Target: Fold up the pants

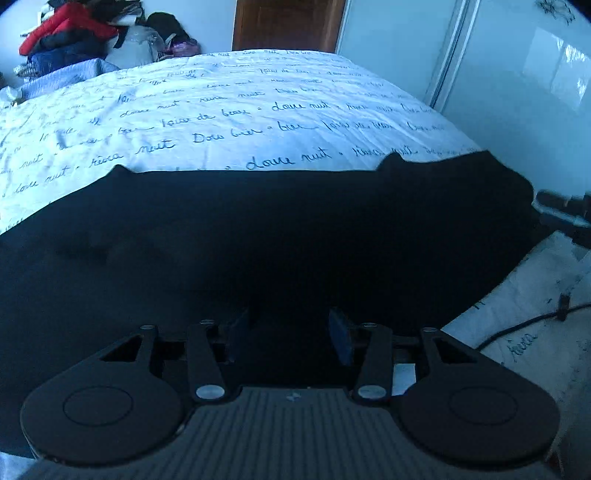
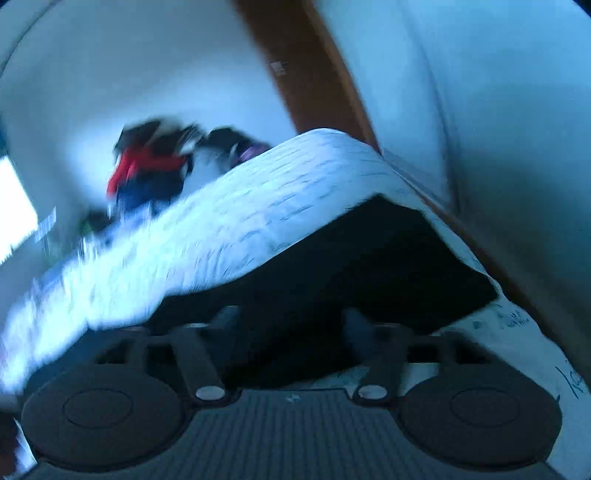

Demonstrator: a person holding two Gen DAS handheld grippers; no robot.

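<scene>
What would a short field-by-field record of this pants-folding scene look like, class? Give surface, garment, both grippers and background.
surface: bed cover, white with handwritten script
garment: dark pants lying flat on the cover, straight far edge
left gripper: open, above the pants, nothing between its fingers
right gripper: open, over the pants' near side, holding nothing; view blurred
background: pile of clothes beyond the far left of the bed, wooden door behind

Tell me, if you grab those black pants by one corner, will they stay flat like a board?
Probably not. The black pants lie limp, hugging the bedspread, so they would likely droop and bunch. They look like soft cloth, so probably light and nothing breakable.
</scene>
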